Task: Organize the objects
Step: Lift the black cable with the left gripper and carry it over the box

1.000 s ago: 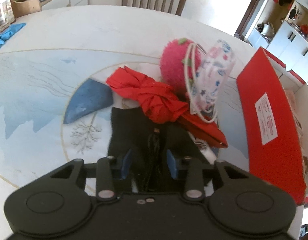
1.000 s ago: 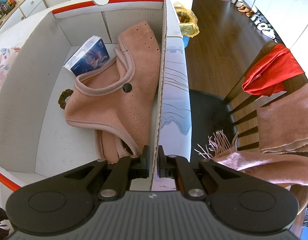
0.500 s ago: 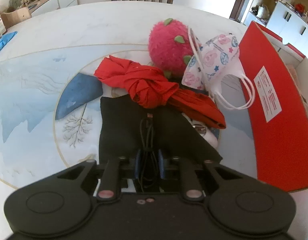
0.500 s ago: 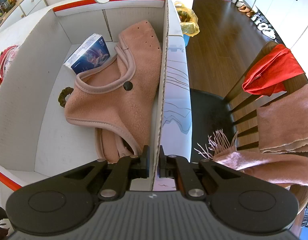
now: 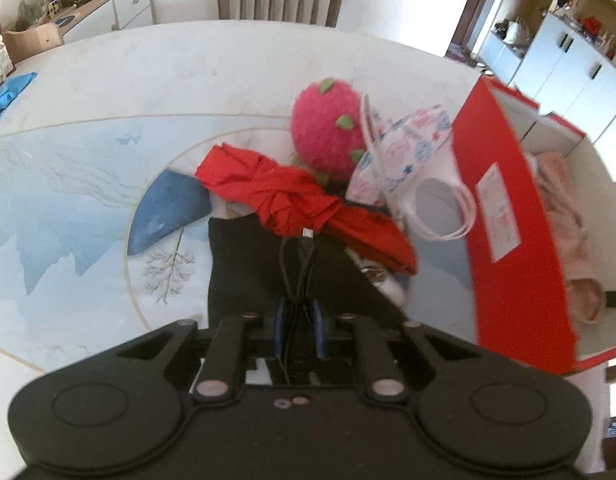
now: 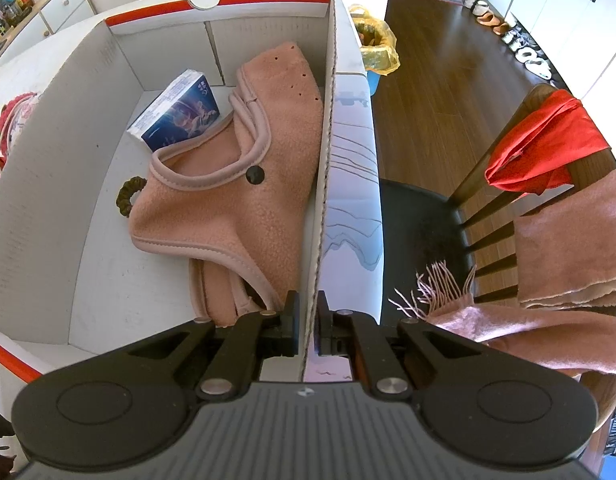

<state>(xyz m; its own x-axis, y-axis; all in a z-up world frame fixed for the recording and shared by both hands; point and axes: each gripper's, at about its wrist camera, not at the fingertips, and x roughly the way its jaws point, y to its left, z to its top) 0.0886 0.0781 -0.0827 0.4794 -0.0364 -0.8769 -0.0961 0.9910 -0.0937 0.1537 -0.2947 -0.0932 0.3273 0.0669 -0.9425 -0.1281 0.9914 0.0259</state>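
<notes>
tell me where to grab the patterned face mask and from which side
Take the face mask by its white ear loops, coming from above on the box-facing side: they stick out free over the table, while the mask body leans on the pink plush.

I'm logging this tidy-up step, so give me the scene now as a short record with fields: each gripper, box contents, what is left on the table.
left gripper: jaws closing on a black cable above a black cloth
right gripper: shut on the cardboard box wall
in box: pink fleece garment, blue packet, brown hair tie
on table: red cloth, pink plush strawberry, patterned face mask
</notes>
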